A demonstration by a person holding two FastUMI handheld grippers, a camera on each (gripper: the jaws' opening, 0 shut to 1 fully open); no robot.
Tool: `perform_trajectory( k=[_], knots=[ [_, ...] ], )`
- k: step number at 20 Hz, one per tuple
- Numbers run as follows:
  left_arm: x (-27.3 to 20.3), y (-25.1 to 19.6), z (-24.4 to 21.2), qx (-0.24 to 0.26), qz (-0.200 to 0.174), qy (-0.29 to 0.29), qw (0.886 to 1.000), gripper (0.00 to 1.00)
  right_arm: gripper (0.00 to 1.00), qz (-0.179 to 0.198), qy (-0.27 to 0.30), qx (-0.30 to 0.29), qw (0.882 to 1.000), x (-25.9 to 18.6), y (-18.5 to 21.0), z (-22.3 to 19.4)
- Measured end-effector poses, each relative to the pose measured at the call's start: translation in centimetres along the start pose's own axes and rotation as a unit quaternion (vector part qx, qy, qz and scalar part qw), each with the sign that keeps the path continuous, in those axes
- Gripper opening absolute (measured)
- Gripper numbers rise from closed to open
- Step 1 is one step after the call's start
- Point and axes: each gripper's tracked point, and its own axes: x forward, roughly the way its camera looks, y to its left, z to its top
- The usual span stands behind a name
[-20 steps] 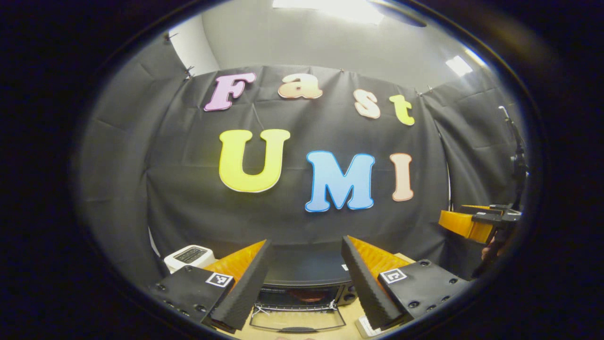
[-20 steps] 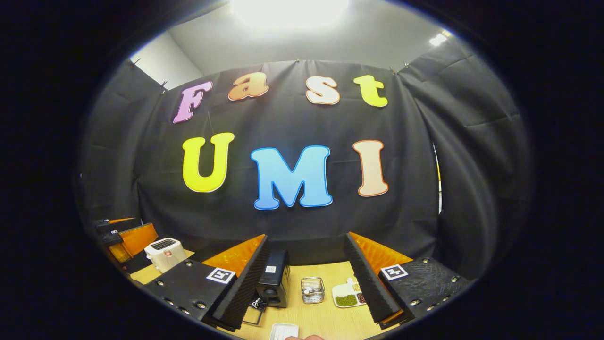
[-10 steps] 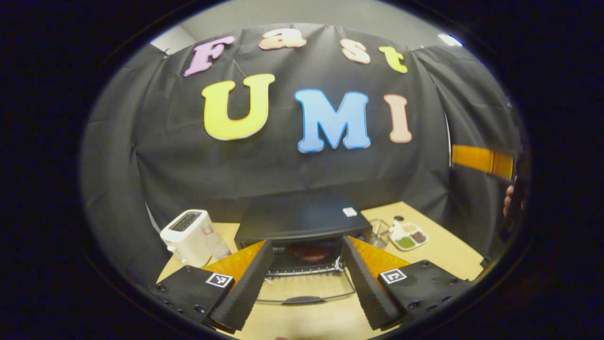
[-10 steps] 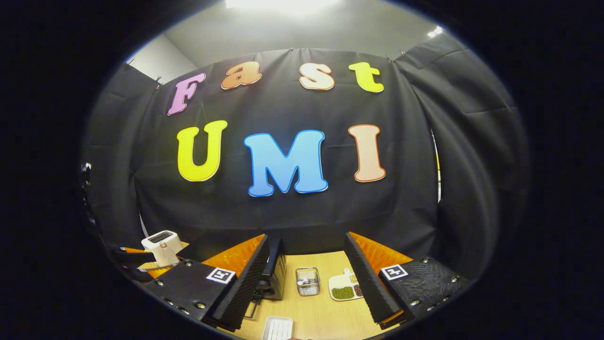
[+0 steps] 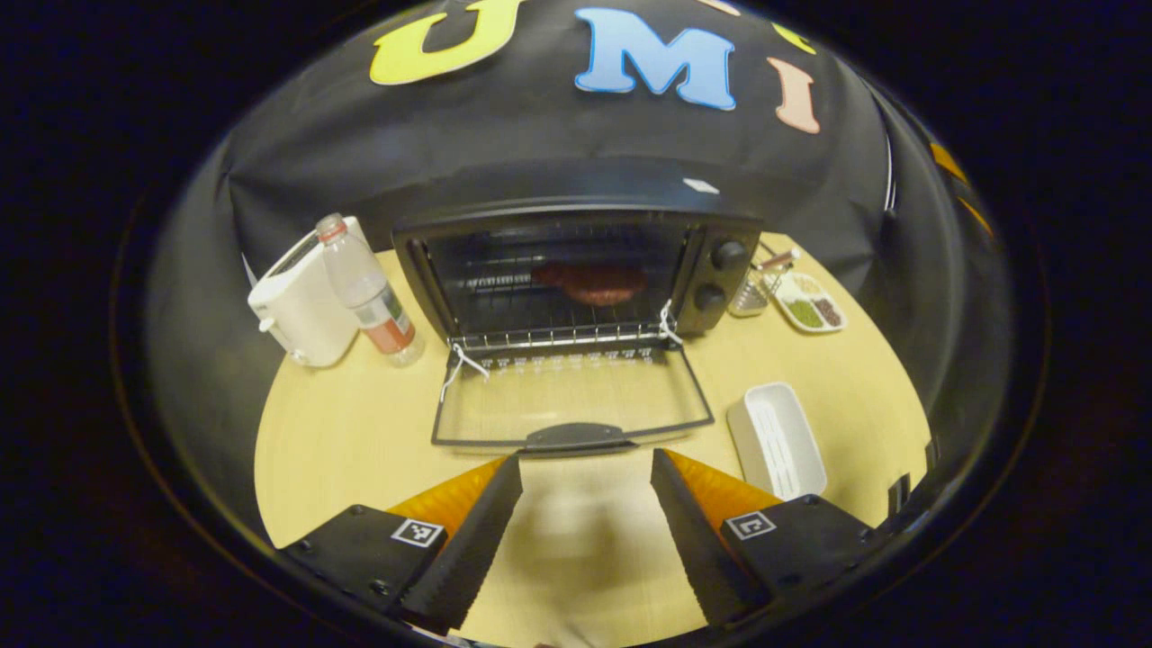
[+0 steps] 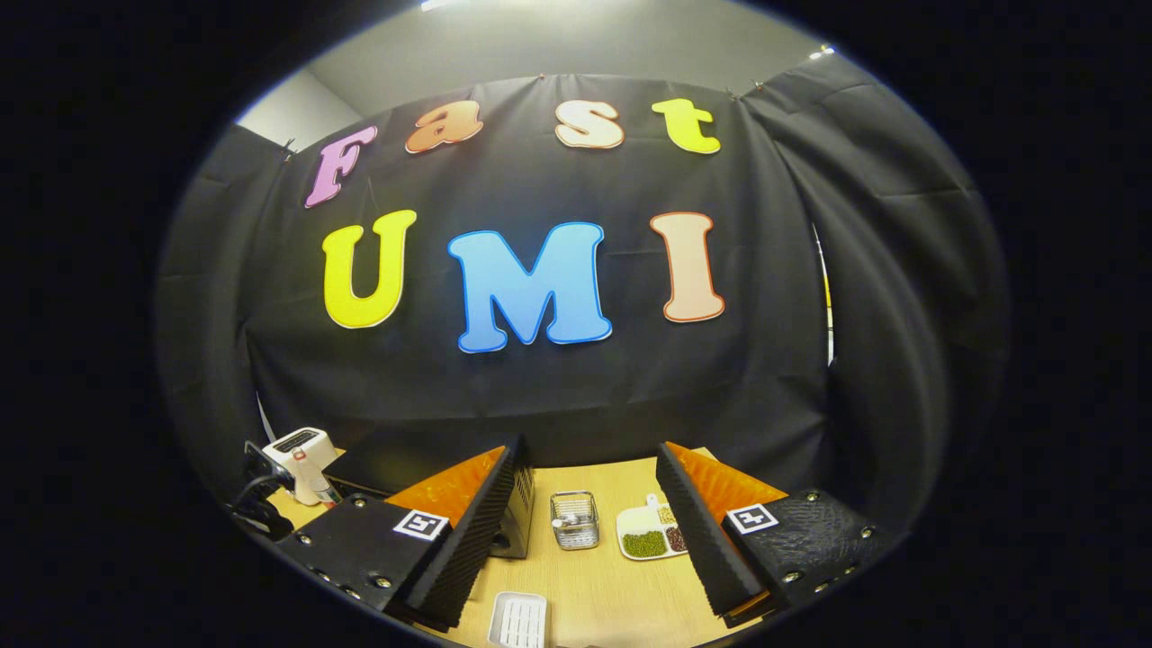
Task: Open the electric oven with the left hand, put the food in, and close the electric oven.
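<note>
In the left gripper view, the left gripper point(image 5: 585, 522) hangs above a pale wooden table point(image 5: 342, 441) with its jaws spread wide and nothing between them. Straight ahead of the jaws stands the electric oven point(image 5: 576, 261), black, its glass door point(image 5: 571, 405) dropped flat onto the table. The door's dark handle point(image 5: 576, 436) lies just beyond the fingertips, centred on the gap between them. Farther ahead, inside the oven, a reddish-brown piece of food point(image 5: 594, 281) rests on the wire rack point(image 5: 558, 337). Ahead and to the left of the jaws are a white toaster point(image 5: 301, 301) and a plastic bottle point(image 5: 369, 292). Just right of the right finger sits a white tray point(image 5: 776, 441), apparently bare.

In the right gripper view, the right gripper point(image 6: 585, 540) is also released and carries nothing. Between and beyond its jaws lie a small wire basket point(image 6: 574, 519) and a divided dish point(image 6: 650, 533) of beans, with the oven's side just past the left finger.

Judging from this, opening and loading are done. What remains is closing: the left gripper seems placed to get at the handle and swing the door up.
</note>
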Motion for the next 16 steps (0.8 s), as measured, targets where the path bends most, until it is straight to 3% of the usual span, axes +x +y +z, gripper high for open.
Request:
perform_trajectory(
  k=[4,12,16],
  knots=[
    [3.0,0.6,-1.7,-0.027,-0.006,0.049,0.998,0.98,0.97,-0.009,0.003,-0.003,1.000,0.1,-1.0,-0.5],
    [7.4,0.7,-2.5,0.010,-0.004,0.123,0.992,0.98,0.98,-0.034,0.017,-0.009,0.999,-0.2,-3.0,-1.5],
    [8.7,0.5,-3.4,0.001,-0.005,0.147,0.989,0.98,0.98,-0.042,0.025,-0.007,0.999,0.0,-3.7,-2.0]
  ],
)
